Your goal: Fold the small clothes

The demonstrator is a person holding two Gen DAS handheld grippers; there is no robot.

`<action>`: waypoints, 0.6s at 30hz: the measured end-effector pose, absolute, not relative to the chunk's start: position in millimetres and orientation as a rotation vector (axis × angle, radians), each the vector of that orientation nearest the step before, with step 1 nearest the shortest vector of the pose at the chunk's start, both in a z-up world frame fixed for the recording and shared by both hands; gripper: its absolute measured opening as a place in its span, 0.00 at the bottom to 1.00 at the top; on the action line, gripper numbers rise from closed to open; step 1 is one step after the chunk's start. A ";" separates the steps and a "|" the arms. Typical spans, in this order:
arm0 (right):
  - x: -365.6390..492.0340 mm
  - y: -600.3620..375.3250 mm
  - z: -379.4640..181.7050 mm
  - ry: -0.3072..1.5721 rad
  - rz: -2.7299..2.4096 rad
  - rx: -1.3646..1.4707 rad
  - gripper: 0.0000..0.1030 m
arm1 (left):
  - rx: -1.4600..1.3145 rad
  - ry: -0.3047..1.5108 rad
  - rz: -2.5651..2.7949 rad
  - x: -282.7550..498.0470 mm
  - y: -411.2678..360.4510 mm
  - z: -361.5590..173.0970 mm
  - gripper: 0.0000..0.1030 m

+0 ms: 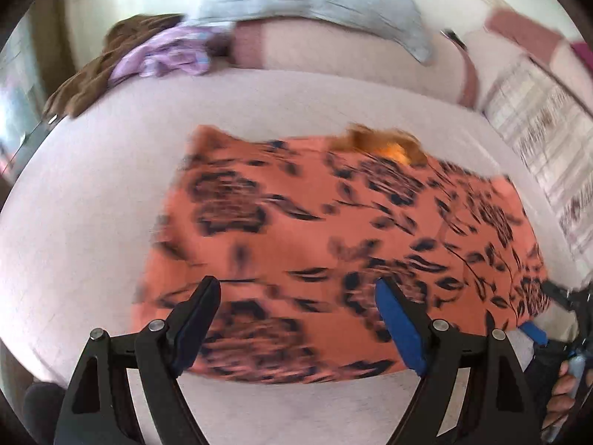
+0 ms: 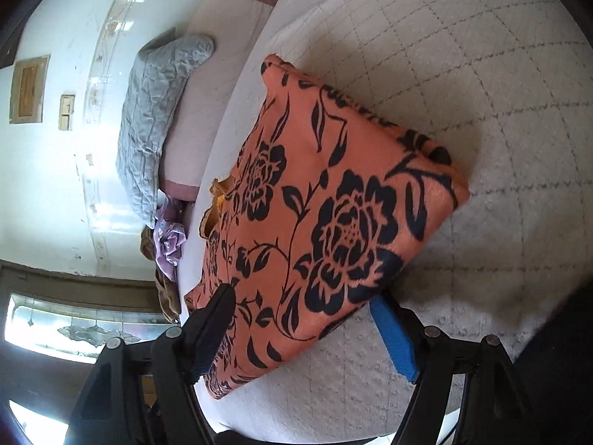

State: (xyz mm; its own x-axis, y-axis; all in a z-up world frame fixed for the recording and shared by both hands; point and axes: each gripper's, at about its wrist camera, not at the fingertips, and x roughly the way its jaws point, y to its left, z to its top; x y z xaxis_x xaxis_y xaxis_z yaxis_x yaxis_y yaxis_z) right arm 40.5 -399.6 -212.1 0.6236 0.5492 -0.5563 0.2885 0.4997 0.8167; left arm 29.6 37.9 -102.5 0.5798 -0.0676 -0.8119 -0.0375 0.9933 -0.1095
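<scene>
An orange garment (image 1: pixel 333 230) with a black flower print lies folded flat on the white bed cover (image 1: pixel 92 222). A yellow-brown bit of it sticks out at its far edge. My left gripper (image 1: pixel 296 289) hovers open over the garment's near edge, and its pads touch nothing. In the right wrist view, which is rolled sideways, the same garment (image 2: pixel 333 193) fills the middle. My right gripper (image 2: pixel 302 302) stands open at the garment's near corner, the cloth lying between its fingers without being pinched. The right gripper (image 1: pixel 556 296) also shows at the right edge of the left wrist view, held by a hand (image 1: pixel 563 389).
A grey quilted pillow (image 2: pixel 155 111) and a pink-and-white bolster (image 2: pixel 222 55) lie at the head of the bed. A lilac cloth (image 1: pixel 166 55) and a brown one (image 1: pixel 89 78) are heaped at the far left. A checked white quilt (image 2: pixel 463 74) lies right of the garment.
</scene>
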 end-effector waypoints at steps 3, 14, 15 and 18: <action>38.7 -399.8 -211.7 0.928 0.206 1.037 0.76 | -0.214 0.968 0.140 15.8 100.2 -110.2 0.84; 44.4 -389.1 -212.0 0.941 0.219 1.015 0.76 | -0.241 1.075 0.089 6.8 133.2 -123.6 0.09; 45.3 -388.7 -211.6 0.939 0.216 1.019 0.75 | -0.240 1.113 0.092 7.4 133.2 -134.5 0.10; 44.8 -391.7 -213.4 0.937 0.208 1.042 0.76 | -0.114 1.119 0.085 4.5 122.4 -153.7 0.18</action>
State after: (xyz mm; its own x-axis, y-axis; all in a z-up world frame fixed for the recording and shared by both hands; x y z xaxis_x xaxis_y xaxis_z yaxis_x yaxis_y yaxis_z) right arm 44.8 -391.7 -213.4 0.6113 0.5568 -0.5624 0.2673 0.5236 0.8090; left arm 4.5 122.4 -153.7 0.4343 0.0110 -0.9007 -0.1255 0.9909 -0.0484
